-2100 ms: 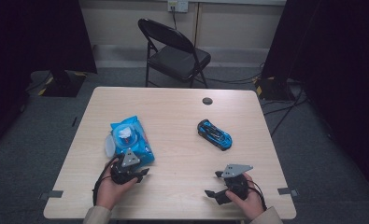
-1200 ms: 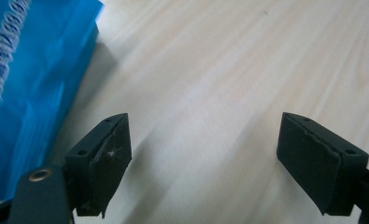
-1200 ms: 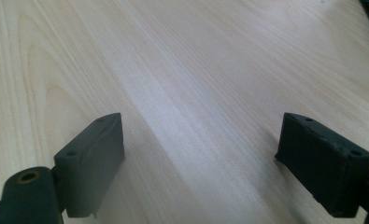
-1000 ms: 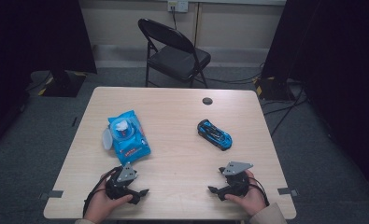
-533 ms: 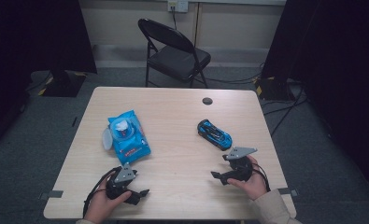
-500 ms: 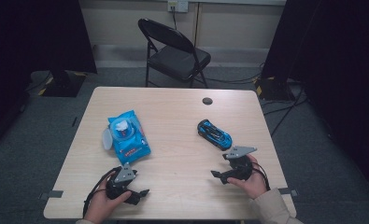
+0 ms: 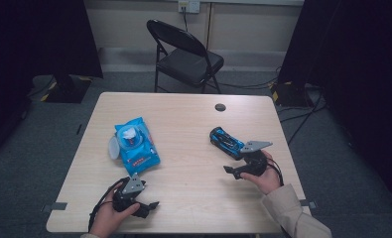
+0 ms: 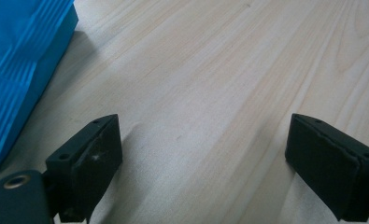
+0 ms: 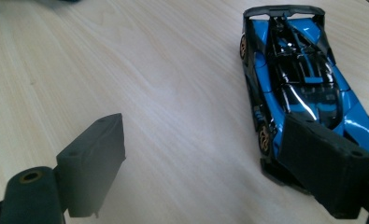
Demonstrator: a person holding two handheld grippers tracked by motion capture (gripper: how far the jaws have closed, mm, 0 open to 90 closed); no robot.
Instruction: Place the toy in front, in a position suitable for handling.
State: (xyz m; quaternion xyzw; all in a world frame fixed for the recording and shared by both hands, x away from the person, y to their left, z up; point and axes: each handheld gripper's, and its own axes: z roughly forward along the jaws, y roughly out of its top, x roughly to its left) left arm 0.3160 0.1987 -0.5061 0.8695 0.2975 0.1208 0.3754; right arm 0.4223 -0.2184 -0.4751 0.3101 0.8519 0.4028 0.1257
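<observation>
The right gripper (image 7: 231, 171), held in the person's right hand (image 7: 266, 174), hangs low over the light wood-grain table (image 7: 183, 124) nr its right edge, just beside the blue-and-black toy sports car (image 7: 226, 141). Its jaws are spread wide w/ nothing between them. In the right gripper view the toy sports car (image 9: 298, 88) lies flat on its wheels, spoiler end pointing away, and the right-hand pad overlaps the car's near end; can't tell if it touches. The other pad stands over bare wood, well apart from the car.

The left gripper (image 7: 149, 206), in the left hand (image 7: 109, 218), sits nr the table's front edge, towards the front-left corner. Its jaws have just been opening and stand wide apart, only bare tabletop between them in the left gripper view.

A blue soft plastic pack of wet wipes (image 7: 135, 146) w/ a round white flip lid lies flat in the left half of the table, just beyond the left gripper, not touching it. Its ribbed blue edge (image 8: 18, 65) shows at the top-left of the left gripper view.

A small dark round disc (image 7: 220, 107) sits nr the table's far edge. A black folding metal chair (image 7: 183, 57) stands on the floor behind the table.
</observation>
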